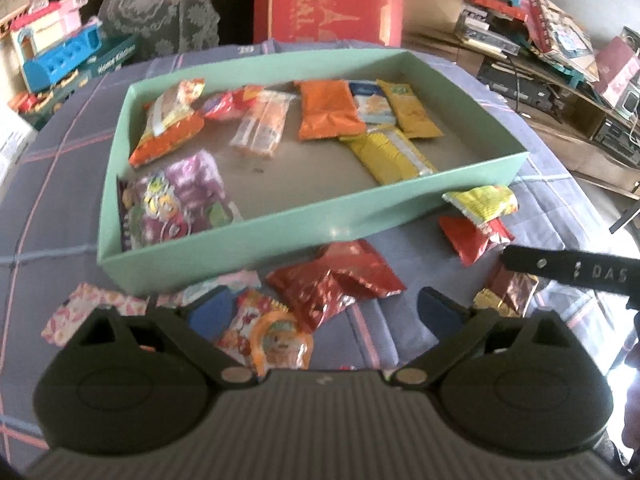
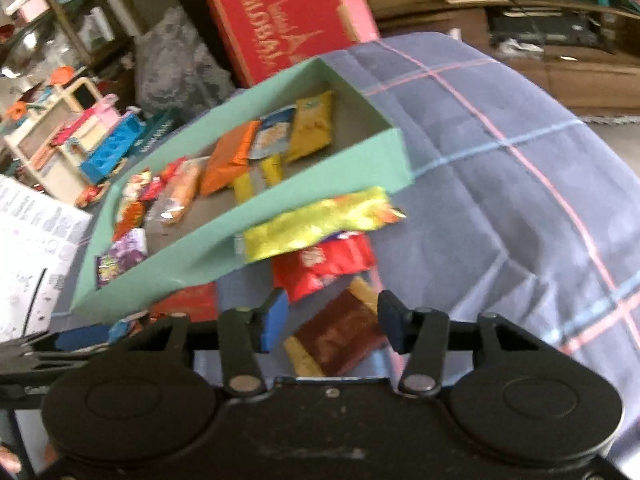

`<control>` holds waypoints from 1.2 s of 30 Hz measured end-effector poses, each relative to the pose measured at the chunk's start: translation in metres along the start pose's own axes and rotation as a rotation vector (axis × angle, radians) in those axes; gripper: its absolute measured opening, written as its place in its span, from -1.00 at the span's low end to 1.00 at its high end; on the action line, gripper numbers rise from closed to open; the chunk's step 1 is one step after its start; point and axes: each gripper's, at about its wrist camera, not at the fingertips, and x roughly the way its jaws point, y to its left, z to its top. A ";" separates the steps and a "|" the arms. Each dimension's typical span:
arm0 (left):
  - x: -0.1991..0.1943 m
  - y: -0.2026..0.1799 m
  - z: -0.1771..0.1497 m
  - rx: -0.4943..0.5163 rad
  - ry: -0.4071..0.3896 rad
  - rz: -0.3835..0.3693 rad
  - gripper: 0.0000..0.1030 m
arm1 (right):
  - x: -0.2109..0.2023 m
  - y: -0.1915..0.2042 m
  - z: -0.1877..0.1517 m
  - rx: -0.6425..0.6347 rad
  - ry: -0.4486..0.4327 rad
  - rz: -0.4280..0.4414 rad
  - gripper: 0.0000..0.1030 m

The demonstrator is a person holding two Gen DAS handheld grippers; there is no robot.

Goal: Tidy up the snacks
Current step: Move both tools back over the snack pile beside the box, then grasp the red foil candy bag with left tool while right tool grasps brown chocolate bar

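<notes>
A mint-green open box (image 1: 304, 216) lies on a checked blue cloth and holds several snack packets, among them an orange one (image 1: 328, 110) and a yellow one (image 1: 386, 156). Loose packets lie in front of it. My left gripper (image 1: 324, 312) is open above a crumpled red packet (image 1: 336, 284) and a colourful fruit-print packet (image 1: 264, 336). My right gripper (image 2: 333, 320) stands partly closed around a dark red packet with gold edges (image 2: 340, 336); the packet lies flat between the blue pads. Beyond it lie a red packet (image 2: 324, 268) and a yellow-green packet (image 2: 316, 222) against the box (image 2: 192, 260).
A pink patterned wrapper (image 1: 88, 312) lies left of the left gripper. A finger of the right gripper (image 1: 568, 272) reaches in from the right. A red carton (image 1: 328, 0) stands behind the box, toys (image 1: 52, 52) to the left, cluttered shelves (image 1: 560, 40) to the right.
</notes>
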 end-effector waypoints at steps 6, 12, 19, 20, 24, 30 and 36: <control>0.019 -0.009 0.008 0.046 0.020 -0.012 0.24 | 0.007 0.006 -0.006 -0.066 0.044 0.073 -0.24; 0.035 -0.027 0.004 0.107 0.063 -0.043 0.18 | -0.001 -0.005 -0.005 -0.072 0.063 0.086 -0.26; 0.029 -0.046 -0.004 0.153 0.074 -0.098 0.24 | -0.022 -0.027 -0.010 -0.014 0.066 0.029 -0.24; 0.029 -0.044 -0.003 0.151 0.071 -0.099 0.25 | -0.023 -0.028 -0.011 -0.008 0.079 0.014 -0.24; 0.030 -0.039 -0.002 0.173 0.039 -0.048 0.44 | -0.015 -0.022 -0.016 0.005 0.123 0.019 -0.24; 0.034 -0.025 0.004 0.148 0.027 -0.021 0.51 | 0.000 0.001 -0.010 -0.034 0.114 -0.020 -0.20; 0.033 -0.009 0.003 0.110 0.033 -0.032 0.59 | 0.019 0.021 -0.004 -0.097 0.087 -0.066 0.12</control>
